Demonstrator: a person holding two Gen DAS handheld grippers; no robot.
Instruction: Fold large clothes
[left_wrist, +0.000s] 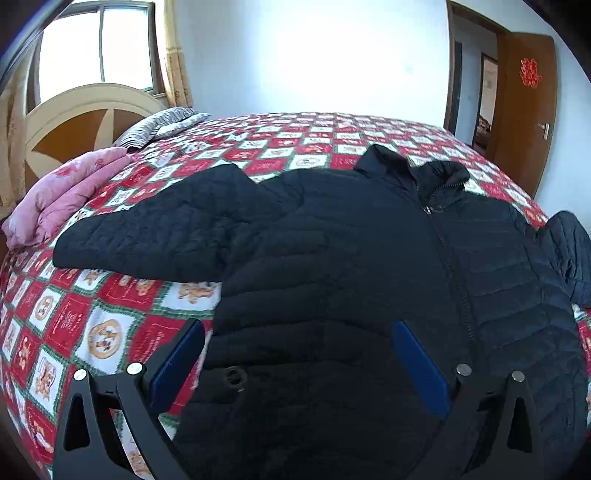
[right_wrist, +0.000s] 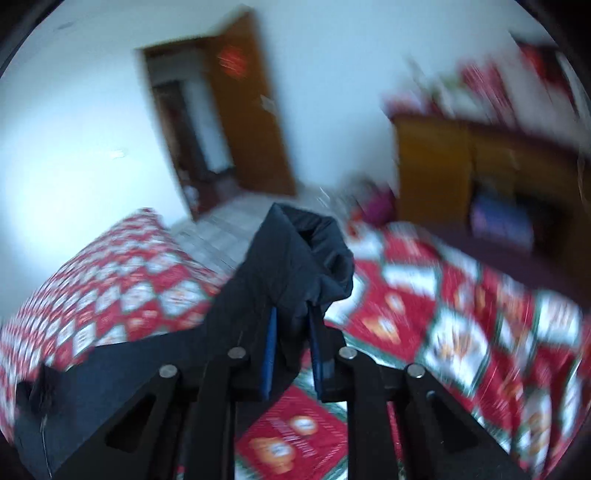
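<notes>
Left wrist view: the left tongs (left_wrist: 297, 350) stand wide apart with nothing between the blue pads (left_wrist: 419, 369); both pads hover over the lower hem area of a black quilted jacket (left_wrist: 332, 258); the left pad sits above the jacket's side edge, where the fabric meets the red-and-white patchwork bedspread (left_wrist: 110, 314); whether the pads touch the fabric cannot be told. Ahead of the tongs the jacket lies flat, front up, zipper (left_wrist: 452, 266) closed and collar (left_wrist: 417, 170) farthest away; one sleeve (left_wrist: 147, 236) extends to the left of the tongs, lying on the bedspread. Beyond that sleeve, a folded pink quilt (left_wrist: 62, 192) and a striped pillow (left_wrist: 162, 123) rest against the headboard (left_wrist: 88, 122); a window (left_wrist: 99, 48) is behind it. Far right of the tongs, a wooden door (left_wrist: 524, 103) stands open.

Right wrist view: heavily blurred; the right tongs (right_wrist: 291, 350) are nearly closed, the pads pinching a bunched fold of the jacket's other sleeve (right_wrist: 295, 258); the dark fabric rises just ahead of the fingertips and trails down to the left of the tongs, lifted clear of the bedspread (right_wrist: 424, 314) below. Beyond the tongs, the door (right_wrist: 251, 110) and a wooden cabinet (right_wrist: 461, 166) are visible.
</notes>
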